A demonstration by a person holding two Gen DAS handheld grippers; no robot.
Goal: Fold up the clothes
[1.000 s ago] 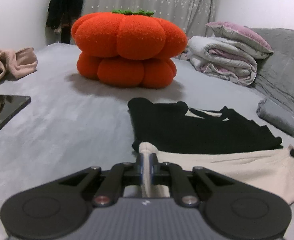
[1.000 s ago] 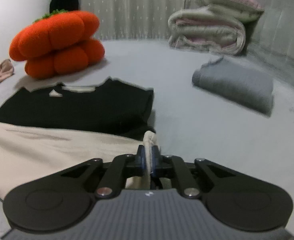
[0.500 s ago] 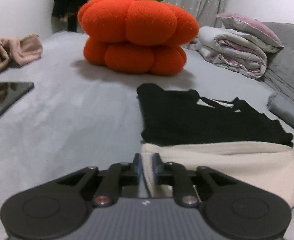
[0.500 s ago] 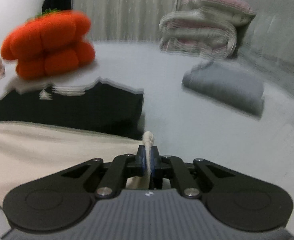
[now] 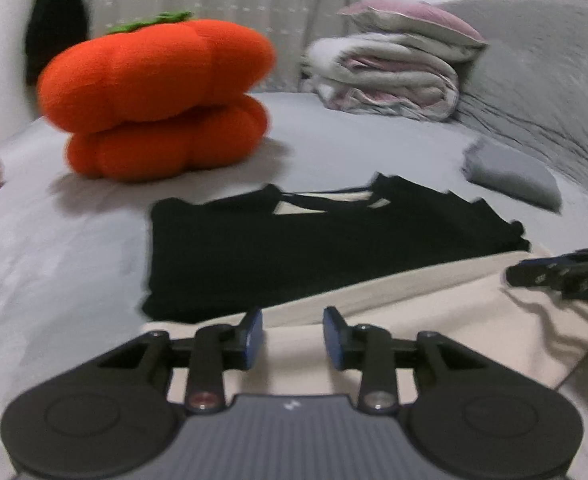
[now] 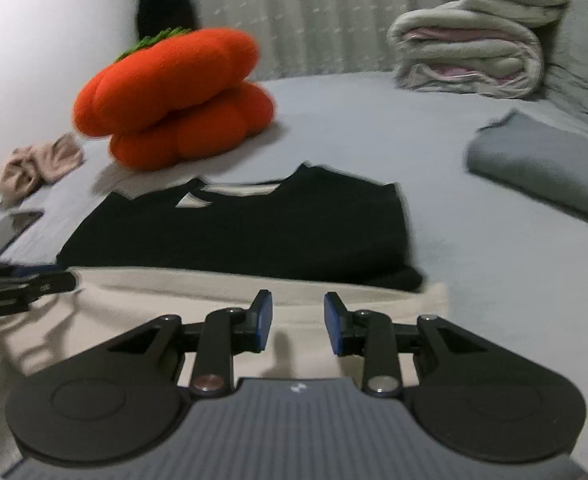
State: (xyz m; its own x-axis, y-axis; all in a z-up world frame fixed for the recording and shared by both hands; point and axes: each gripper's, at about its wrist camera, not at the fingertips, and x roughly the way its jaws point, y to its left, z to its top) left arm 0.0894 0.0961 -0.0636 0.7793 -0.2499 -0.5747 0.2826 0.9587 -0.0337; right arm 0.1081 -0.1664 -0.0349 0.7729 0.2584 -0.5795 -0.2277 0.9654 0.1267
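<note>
The left gripper (image 5: 293, 334) has its jaws opening, the blue pads (image 5: 255, 334) spread with nothing pinched between them; only flat cream cloth lies beneath the gap. The right gripper (image 6: 299, 328) matches it: jaws opening, pads apart, the cream fabric under them but not gripped. Each tool shows at the edge of the other's view, the right one at 3 o'clock in the left view and the left one at 9 o'clock in the right view, so they stand at the two ends of the same hem.

The garment (image 5: 334, 236), black above and cream below, lies flat on the grey bedcover (image 5: 74, 256) straight ahead at 12 o'clock, with the cream part (image 6: 230, 296) laid up over the lower edge of the black part. This looks like the release after a fold.

To do it well, let both pairs of pads clear the cloth fully before pulling back, and draw both tools away low and straight, so no pad snags the hem and drags the fold open. A wrinkle shows near 3 o'clock in the left view; smoothing it would likely help the next fold.

Farther out sit the orange pumpkin cushion (image 5: 154, 100) at 11 o'clock, a folded grey item (image 6: 542, 168) at 2 o'clock, and the rolled quilt (image 5: 390, 76) beyond.
</note>
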